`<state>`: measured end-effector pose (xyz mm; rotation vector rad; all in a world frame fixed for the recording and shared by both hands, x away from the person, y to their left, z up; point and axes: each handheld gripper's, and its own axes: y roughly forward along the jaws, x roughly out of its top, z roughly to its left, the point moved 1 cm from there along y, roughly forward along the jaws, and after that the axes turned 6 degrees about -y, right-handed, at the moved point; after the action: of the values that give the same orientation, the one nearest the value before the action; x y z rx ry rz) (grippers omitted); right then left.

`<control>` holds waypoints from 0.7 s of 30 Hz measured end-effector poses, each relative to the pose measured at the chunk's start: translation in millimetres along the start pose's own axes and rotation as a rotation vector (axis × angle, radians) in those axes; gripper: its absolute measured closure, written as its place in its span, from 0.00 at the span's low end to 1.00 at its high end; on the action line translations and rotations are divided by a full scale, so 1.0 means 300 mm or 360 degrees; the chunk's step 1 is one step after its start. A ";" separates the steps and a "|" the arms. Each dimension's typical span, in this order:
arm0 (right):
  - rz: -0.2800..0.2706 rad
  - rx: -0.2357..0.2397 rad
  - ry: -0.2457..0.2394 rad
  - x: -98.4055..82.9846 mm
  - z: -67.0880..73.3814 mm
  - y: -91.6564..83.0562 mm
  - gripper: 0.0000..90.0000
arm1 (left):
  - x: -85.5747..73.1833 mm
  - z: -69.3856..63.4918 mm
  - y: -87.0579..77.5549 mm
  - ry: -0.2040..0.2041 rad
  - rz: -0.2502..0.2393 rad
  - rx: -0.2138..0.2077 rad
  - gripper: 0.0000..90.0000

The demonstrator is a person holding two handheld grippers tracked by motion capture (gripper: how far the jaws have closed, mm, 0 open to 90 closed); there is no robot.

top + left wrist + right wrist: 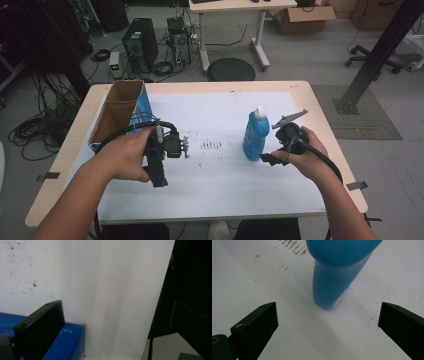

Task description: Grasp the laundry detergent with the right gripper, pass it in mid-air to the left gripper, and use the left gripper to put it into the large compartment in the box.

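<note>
A blue bottle (256,135) with a white cap stands upright on the white sheet (220,175) that covers most of the desk (75,145), right of the middle. The right tongs (270,159) sit just to the right of the bottle's base, held low in the right hand (304,155), with a grey plate sticking up from the top. In the right gripper view the two black jaws stand wide apart and released, and the bottle (337,272) rises between and beyond them, its base resting on the sheet (287,322) without touching either jaw. Brownish scuff marks (211,145) dot the sheet to the left of the bottle. At the left, the left hand (125,155) holds the left tongs (184,147), which point right toward the marks, well apart from the bottle. In the left gripper view the left jaw shows over a blue surface (65,342) and the other jaw is a dark shape at the right edge, with bare white sheet (100,290) between them, so these tongs are released too and grasp nothing. An open cardboard box (120,112) with a blue side stands at the far left of the desk, just beyond the left hand. On the floor past the desk lie cables, a computer tower (141,42) and a round black stool (231,69).
</note>
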<state>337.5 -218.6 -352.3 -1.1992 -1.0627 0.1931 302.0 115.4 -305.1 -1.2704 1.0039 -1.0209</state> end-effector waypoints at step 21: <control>-0.0249 -0.0057 0.0188 -0.021 0.020 0.083 0.03 | 0.010 -0.017 -0.008 0.0016 0.0005 0.0011 0.00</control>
<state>339.3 -208.5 -376.7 -1.1398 -1.0543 -0.0183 297.7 111.0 -302.9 -1.2593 1.0087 -1.0283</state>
